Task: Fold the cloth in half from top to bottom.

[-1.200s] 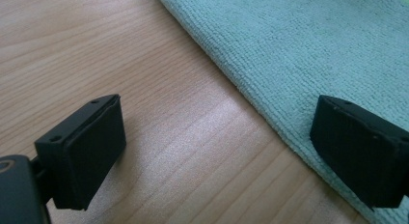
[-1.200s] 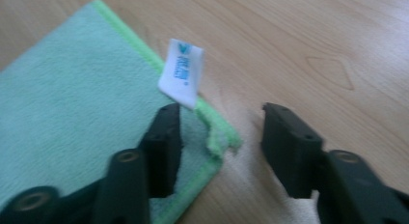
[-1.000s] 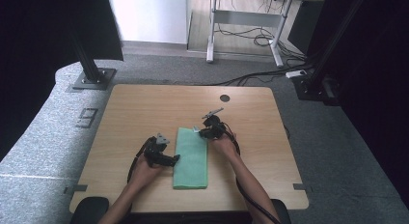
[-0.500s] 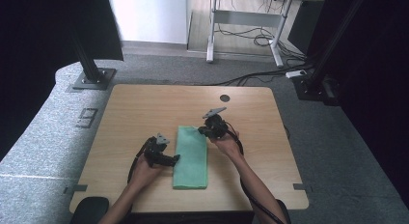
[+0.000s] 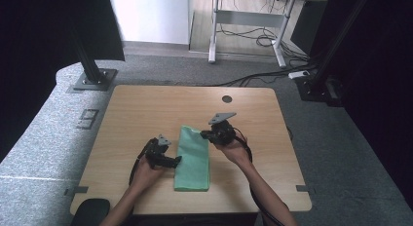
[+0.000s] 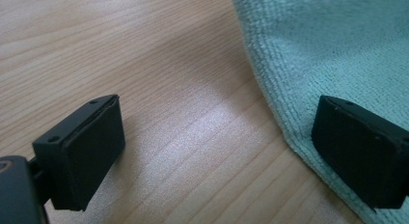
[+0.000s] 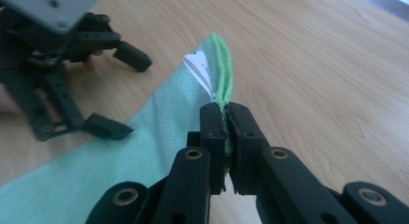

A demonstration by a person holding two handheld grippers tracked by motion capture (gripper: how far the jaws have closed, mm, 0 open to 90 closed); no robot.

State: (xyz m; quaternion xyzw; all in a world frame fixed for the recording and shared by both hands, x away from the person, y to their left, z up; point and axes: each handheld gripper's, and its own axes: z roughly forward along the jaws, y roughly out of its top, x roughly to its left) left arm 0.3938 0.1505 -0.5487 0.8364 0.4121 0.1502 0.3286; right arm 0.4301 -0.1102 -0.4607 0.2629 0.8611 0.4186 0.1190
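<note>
A light wooden table [image 5: 146,114] stands on grey carpet [image 5: 44,138], and a green microfibre cloth [image 5: 193,160] lies folded near the table's front middle. Left of the cloth, the left gripper [image 5: 168,161] rests with its jaws wide apart, one pad over the cloth's edge, gripping nothing. At the cloth's far right corner, the right gripper [image 7: 226,119] is clamped on the raised edge. Beside it a white care label [image 7: 198,72] sticks up, its print unreadable. Beyond the table, cables lie under a white desk frame [image 5: 248,26].
</note>
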